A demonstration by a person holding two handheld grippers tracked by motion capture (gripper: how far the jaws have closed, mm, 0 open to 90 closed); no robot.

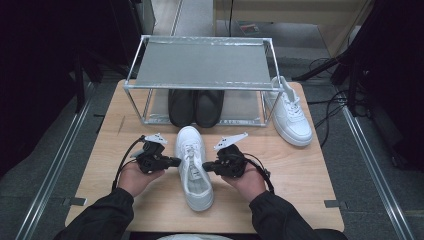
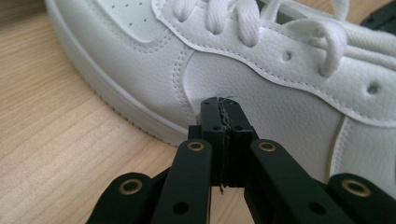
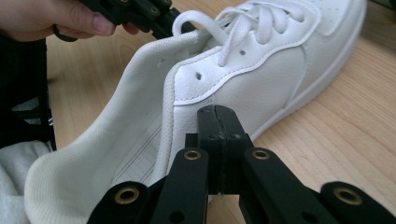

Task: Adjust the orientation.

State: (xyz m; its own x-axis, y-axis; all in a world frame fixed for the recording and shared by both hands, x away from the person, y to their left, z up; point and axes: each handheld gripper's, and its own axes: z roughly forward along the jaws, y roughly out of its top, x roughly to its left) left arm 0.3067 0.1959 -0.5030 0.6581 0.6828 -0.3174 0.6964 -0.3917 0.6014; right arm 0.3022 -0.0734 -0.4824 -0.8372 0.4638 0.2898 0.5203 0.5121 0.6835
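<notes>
A white lace-up sneaker (image 1: 194, 167) lies on the wooden table (image 1: 300, 170), toe pointing away from me. My left gripper (image 1: 176, 161) comes at its left side and my right gripper (image 1: 205, 167) at its right side. In the left gripper view the black jaws (image 2: 223, 112) are pressed together, tips against the sneaker's side panel (image 2: 280, 107), nothing between them. In the right gripper view the jaws (image 3: 215, 119) are also shut with nothing held, tips at the sneaker's side (image 3: 252, 79) below the collar. The other hand (image 3: 56, 18) shows beyond the shoe's opening.
A metal-framed rack (image 1: 200, 62) stands at the back of the table with a pair of black shoes (image 1: 196, 106) on its lower level. A second white sneaker (image 1: 290, 114) lies to the right of the rack. Cables trail on the floor at the right.
</notes>
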